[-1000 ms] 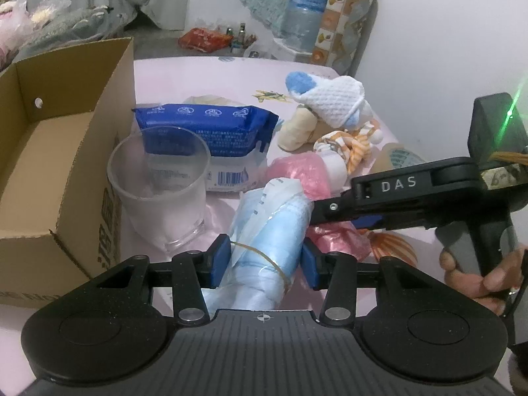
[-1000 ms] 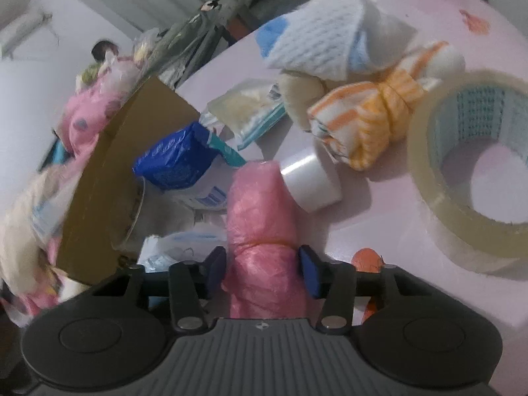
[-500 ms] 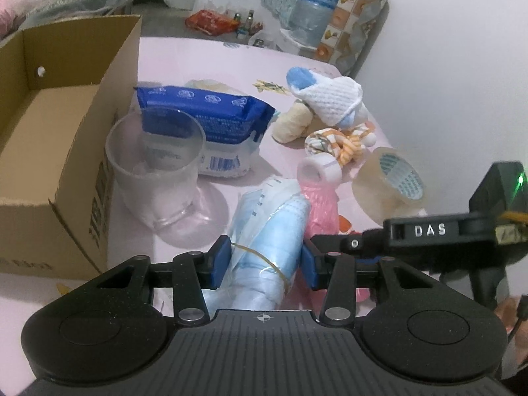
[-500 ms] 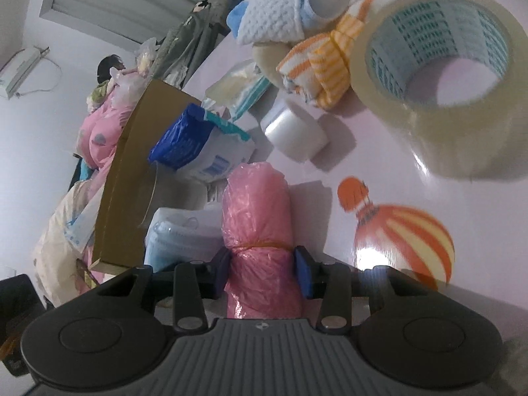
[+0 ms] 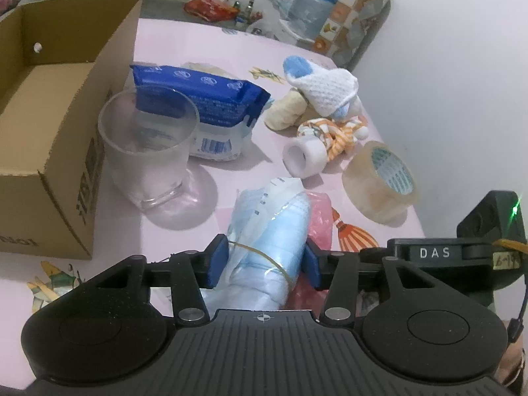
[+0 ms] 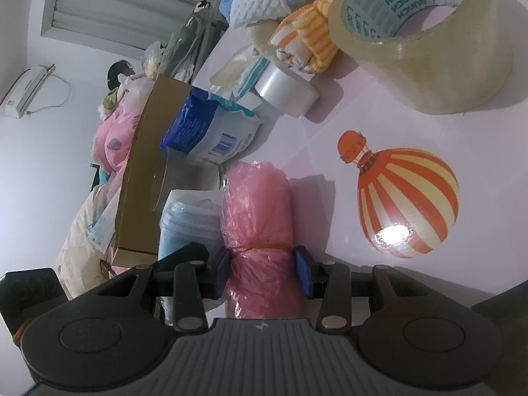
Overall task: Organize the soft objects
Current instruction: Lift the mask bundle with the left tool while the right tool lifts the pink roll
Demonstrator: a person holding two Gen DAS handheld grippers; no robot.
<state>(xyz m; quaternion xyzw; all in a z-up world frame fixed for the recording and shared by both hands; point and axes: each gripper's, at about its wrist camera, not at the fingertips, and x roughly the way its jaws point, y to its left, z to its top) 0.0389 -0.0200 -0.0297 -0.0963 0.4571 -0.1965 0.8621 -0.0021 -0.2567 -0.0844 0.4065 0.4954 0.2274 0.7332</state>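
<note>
Lying side by side at the near edge of the pink desk, the two rolled bundles each sit between a gripper's jaws; the left gripper brackets the blue bundle, its jaws opening, the left pad looking just clear of the plastic; the right gripper clamps the pink bundle at its rubber band, pads pressing the wrap. The cardboard box stands open to the left, a clear cup and a blue wipes pack just beside it. The likeliest trouble: the blue bundle sagging or rolling against the pink one as the grip loosens; slick plastic could slip from the pads; a sweep toward the box could tip the cup, which stands between bundle and box.
</note>
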